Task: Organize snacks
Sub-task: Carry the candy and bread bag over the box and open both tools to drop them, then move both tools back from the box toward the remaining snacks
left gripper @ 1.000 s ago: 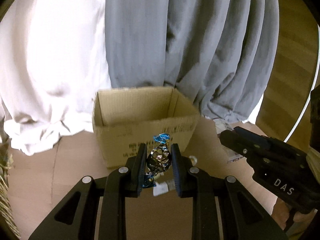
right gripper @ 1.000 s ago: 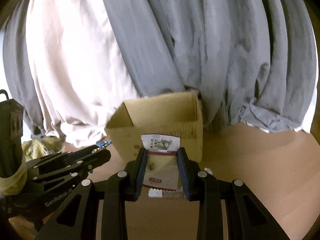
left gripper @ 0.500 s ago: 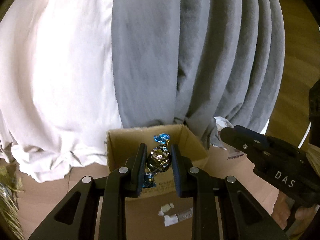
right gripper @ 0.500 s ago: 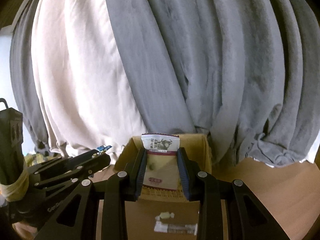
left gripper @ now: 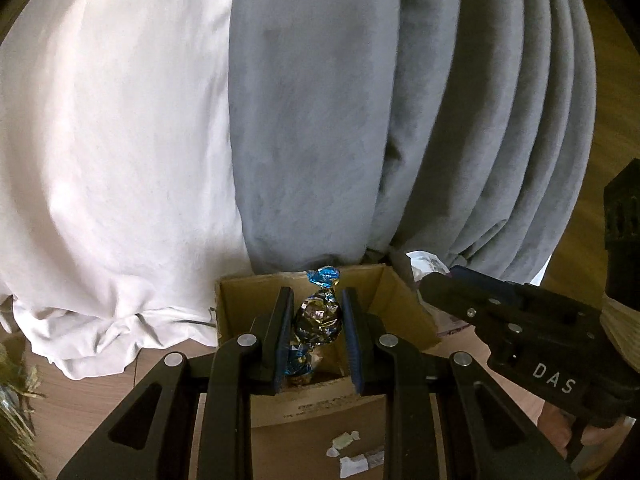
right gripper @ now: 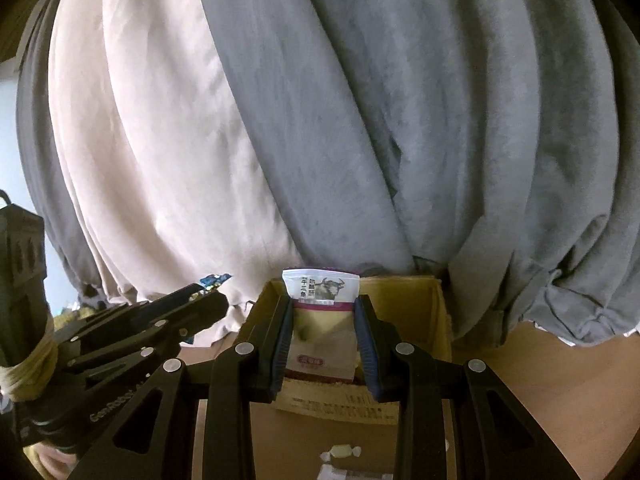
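Note:
My left gripper [left gripper: 315,338] is shut on a foil-wrapped candy [left gripper: 318,320] with blue twisted ends, held over the open cardboard box [left gripper: 404,304]. My right gripper [right gripper: 322,336] is shut on a white and beige snack packet [right gripper: 320,292] with a bull printed on it, also above the cardboard box [right gripper: 400,292]. The two grippers hover side by side: in the left wrist view the right gripper [left gripper: 428,284] shows at the right, and in the right wrist view the left gripper [right gripper: 212,292] shows at the left.
Grey curtains [left gripper: 400,120] and white curtains [left gripper: 112,140] hang just behind the box and bunch on the brown floor. Small wrapped candies [left gripper: 344,442] lie on the floor in front of the box. A dry grassy clump [left gripper: 16,400] sits at the far left.
Both grippers have risen and moved forward with their snacks, from in front of the box to over its opening. The box now sits lower in both views. Neither grip has altered.

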Demonstrator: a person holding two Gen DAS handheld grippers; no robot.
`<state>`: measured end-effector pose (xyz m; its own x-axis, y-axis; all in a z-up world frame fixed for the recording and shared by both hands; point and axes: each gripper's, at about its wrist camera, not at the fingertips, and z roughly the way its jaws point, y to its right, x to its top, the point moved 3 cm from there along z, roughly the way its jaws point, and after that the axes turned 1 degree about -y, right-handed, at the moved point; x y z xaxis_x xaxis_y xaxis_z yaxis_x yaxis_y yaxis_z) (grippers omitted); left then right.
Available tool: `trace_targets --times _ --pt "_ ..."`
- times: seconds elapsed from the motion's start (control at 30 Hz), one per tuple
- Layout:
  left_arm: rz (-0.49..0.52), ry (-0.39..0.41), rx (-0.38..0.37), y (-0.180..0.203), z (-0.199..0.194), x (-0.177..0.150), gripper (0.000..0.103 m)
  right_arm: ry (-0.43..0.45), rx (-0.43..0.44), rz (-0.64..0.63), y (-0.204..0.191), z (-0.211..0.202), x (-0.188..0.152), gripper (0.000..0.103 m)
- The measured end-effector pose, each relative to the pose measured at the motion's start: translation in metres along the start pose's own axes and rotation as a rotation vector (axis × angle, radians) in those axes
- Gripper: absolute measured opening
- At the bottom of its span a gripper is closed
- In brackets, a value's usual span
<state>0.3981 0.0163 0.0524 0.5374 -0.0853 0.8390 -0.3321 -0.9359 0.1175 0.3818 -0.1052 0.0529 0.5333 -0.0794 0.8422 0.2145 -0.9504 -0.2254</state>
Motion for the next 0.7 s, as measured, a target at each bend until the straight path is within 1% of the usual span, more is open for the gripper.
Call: trace_targets --times 0.2,0.5,0.63,0.67,0.7 --pt "-0.003 -0.038 0.012 -0.009 0.023 0.000 0.025 -0.032 0.009 -0.011 0.001 0.024 0.003 0.032" --pt "0.011 -0.097 0.022 -0.011 0.055 -0.004 0.025 -0.087 0.009 -0.031 0.009 0.056 0.002 0.032" --pt "0.028 -0.140 0.009 -0.012 0.071 -0.007 0.025 -0.105 0.006 -0.039 0.013 0.064 0.002 0.032" --pt "0.033 -0.150 0.015 -0.011 0.074 -0.007 0.032 -0.109 0.012 -0.040 0.014 0.066 0.002 0.033" --pt "0.032 -0.153 0.027 -0.012 0.076 -0.008 0.041 -0.112 0.015 -0.044 0.014 0.069 0.002 0.033"
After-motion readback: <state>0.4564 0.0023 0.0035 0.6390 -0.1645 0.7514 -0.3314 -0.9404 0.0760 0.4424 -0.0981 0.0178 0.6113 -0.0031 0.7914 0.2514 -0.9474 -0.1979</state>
